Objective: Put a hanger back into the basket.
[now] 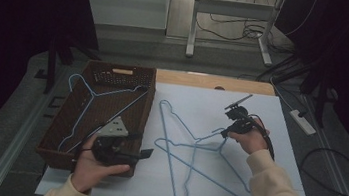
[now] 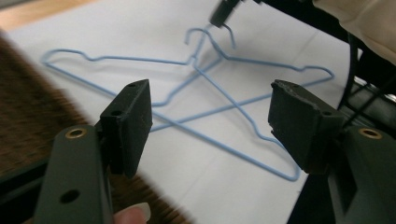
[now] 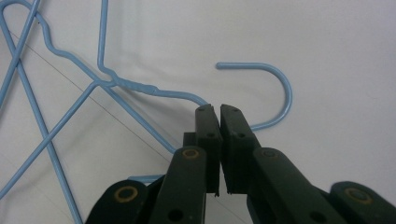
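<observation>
Two blue wire hangers lie crossed on the white sheet (image 1: 278,141). My right gripper (image 1: 223,133) is shut on the neck of one blue hanger (image 1: 195,148), just below its hook (image 3: 285,88); the wire passes between the closed pads at my right gripper's (image 3: 219,109) tips. The second hanger (image 1: 171,128) runs from the sheet's upper left down to its front edge. My left gripper (image 1: 143,153) stands open by the basket's front right corner, with nothing between its fingers. From my left gripper (image 2: 210,112), both hangers (image 2: 224,93) lie ahead, with the right gripper's tip (image 2: 222,11) at the hook.
A brown woven basket (image 1: 57,134) stands at the left with a third blue hanger (image 1: 87,92) inside. A wooden table edge (image 1: 214,82) shows behind the sheet. A power strip (image 1: 303,121) and cables lie on the floor at the right.
</observation>
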The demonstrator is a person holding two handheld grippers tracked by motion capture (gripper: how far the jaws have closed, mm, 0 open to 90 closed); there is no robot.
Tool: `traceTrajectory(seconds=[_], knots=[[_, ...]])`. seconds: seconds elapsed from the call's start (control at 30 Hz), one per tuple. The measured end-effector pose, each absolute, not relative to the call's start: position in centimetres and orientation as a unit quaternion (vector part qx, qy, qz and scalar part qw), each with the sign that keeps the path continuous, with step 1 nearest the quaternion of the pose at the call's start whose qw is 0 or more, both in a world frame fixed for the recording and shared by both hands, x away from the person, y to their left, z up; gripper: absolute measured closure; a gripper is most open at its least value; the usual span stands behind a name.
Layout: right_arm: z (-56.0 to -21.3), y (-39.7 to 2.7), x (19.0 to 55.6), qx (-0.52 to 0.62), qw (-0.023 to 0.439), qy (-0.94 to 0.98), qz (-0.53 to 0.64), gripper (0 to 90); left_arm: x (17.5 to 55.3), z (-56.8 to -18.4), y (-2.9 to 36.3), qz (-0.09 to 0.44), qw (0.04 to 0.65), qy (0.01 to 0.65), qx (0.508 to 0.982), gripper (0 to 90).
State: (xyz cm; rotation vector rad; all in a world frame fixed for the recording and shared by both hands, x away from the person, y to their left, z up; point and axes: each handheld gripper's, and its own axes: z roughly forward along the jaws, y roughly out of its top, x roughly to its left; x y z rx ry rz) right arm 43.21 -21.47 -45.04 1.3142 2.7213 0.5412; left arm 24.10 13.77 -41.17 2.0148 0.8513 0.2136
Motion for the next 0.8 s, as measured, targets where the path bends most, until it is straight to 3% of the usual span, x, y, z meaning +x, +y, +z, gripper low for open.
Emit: traceTrajectory(seconds=[0.33,0.8], knots=[[-44.8,-21.3,42.9,0.432,0.041,0.885,0.169,86.9,25.5,-43.5,7.5,0.040,0.404,0.329,0.853,30.0],[-44.8,-21.2,42.8,0.431,0.043,0.886,0.165,86.9,27.6,-46.1,2.8,0.021,0.361,0.329,0.873,29.7]])
